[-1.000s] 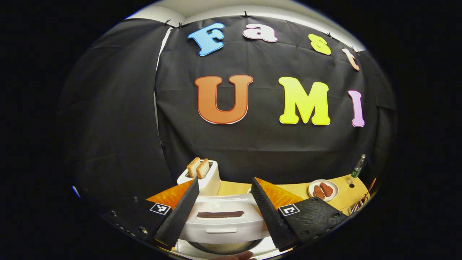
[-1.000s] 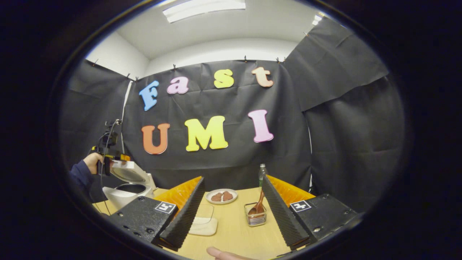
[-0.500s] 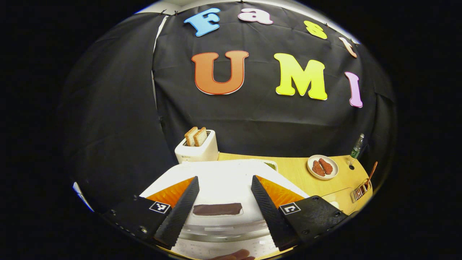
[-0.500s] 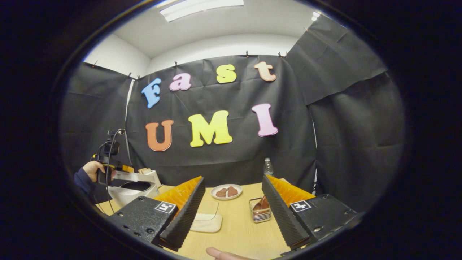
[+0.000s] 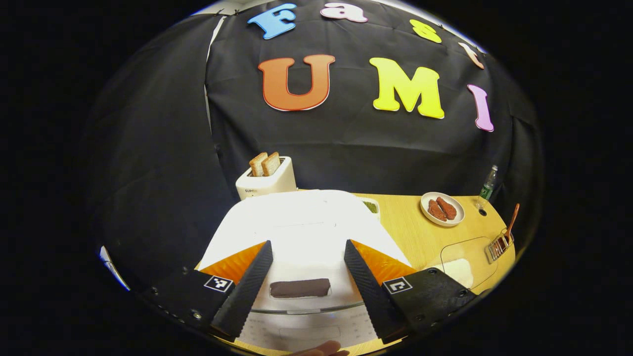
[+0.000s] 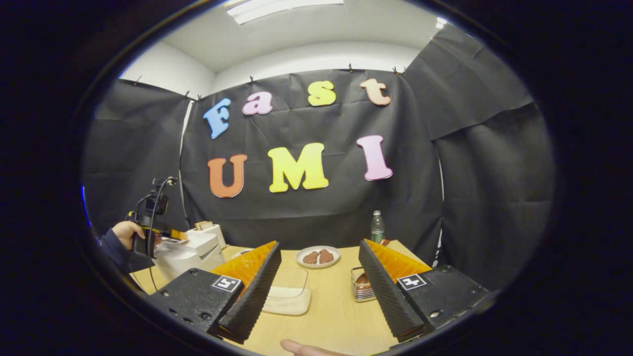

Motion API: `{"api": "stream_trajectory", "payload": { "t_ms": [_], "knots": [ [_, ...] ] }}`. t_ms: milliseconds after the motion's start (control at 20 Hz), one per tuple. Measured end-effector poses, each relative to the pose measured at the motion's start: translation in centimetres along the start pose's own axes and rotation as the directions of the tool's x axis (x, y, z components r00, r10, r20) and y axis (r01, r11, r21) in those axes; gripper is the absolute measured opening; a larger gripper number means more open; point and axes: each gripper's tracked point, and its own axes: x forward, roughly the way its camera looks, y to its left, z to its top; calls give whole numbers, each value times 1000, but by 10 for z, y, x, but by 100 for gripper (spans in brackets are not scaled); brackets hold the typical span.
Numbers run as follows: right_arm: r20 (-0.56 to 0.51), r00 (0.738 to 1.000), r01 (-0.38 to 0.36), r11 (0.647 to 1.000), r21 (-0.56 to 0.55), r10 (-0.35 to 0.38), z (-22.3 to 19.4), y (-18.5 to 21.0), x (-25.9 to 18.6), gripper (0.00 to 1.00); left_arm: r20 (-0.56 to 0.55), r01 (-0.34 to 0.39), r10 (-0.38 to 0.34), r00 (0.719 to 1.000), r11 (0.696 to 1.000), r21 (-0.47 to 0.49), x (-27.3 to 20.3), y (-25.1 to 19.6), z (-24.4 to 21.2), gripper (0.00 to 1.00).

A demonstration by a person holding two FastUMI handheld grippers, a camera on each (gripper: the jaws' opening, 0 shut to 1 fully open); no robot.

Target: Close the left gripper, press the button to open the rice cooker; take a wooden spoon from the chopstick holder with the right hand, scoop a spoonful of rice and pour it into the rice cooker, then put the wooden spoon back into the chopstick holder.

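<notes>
The white rice cooker point(image 5: 296, 222) sits right under my left gripper point(image 5: 307, 244), its lid down and a dark strip point(image 5: 300, 288) between my spread fingers. That gripper is open and grips nothing. In the right gripper view a hand point(image 6: 123, 232) holds the left gripper point(image 6: 168, 232) on top of the cooker point(image 6: 190, 252). The wooden spoon point(image 5: 512, 225) stands in the wire chopstick holder point(image 5: 497, 247) at the table's right edge. My right gripper point(image 6: 320, 245) hangs open above the table; the holder point(image 6: 363, 289) is partly hidden behind its right finger. A clear rice container point(image 6: 289, 291) lies ahead.
A toaster point(image 5: 264, 178) with two bread slices stands behind the cooker. On the wooden table point(image 5: 420, 237) are a plate of brown food point(image 5: 442, 209), a bottle point(image 5: 488, 183) at the back right and a small dish point(image 5: 371, 206) beside the cooker.
The cooker's lid has swung from raised to down under the left gripper, which lowered with it. The right gripper view has shifted slightly; the holder now sits closer to its right finger.
</notes>
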Motion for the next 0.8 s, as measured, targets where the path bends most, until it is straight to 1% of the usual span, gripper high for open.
{"api": "stream_trajectory", "payload": {
  "t_ms": [50, 100, 300, 450, 500, 550, 650, 700, 750, 800],
  "knots": [
    [-1, 1000, 0, 1000, -3, 0, -2, 0, 1, 96, 0, 0, 0, 1000, 1000, -3, -1, -1, -1, 95],
    [-2, 1000, 0, 1000, -5, 0, -3, 1, 3, 99, 5, -2, 2, 1000, 1000, -8, -1, 0, -2, 95],
    [-30, 1000, 3, 1000, -3, -3, -16, -1, 10, 99, 25, -14, 14, 1000, 1000, -13, -6, 2, -5, 96],
    [-45, 999, 3, 1000, 11, -3, -21, -4, 13, 99, 44, 1, 1, 999, 1000, -31, -7, 4, -10, 97],
    [-48, 999, 3, 1000, 14, -3, -23, -4, 15, 96, 28, 4, -3, 1000, 999, -35, -6, 4, -16, 97],
    [-53, 999, 3, 1000, 17, -2, -26, -4, 16, 99, 43, 3, -2, 999, 1000, -30, -8, 5, -17, 97],
    [-63, 998, -7, 1000, 22, 8, -30, -1, 16, 99, 55, -1, 2, 998, 1000, -28, -8, 5, -18, 97],
    [-63, 998, -11, 1000, 21, 12, -30, 1, 17, 96, 70, 0, 2, 998, 999, -32, -9, 4, -17, 98],
    [-65, 998, -9, 1000, 18, 10, -32, 0, 18, 99, 69, -1, 4, 998, 999, -34, -8, 4, -18, 98],
    [-63, 998, -10, 1000, 17, 11, -32, 0, 18, 99, 83, -4, 7, 996, 999, -36, -6, 5, -17, 98]
  ]
}}
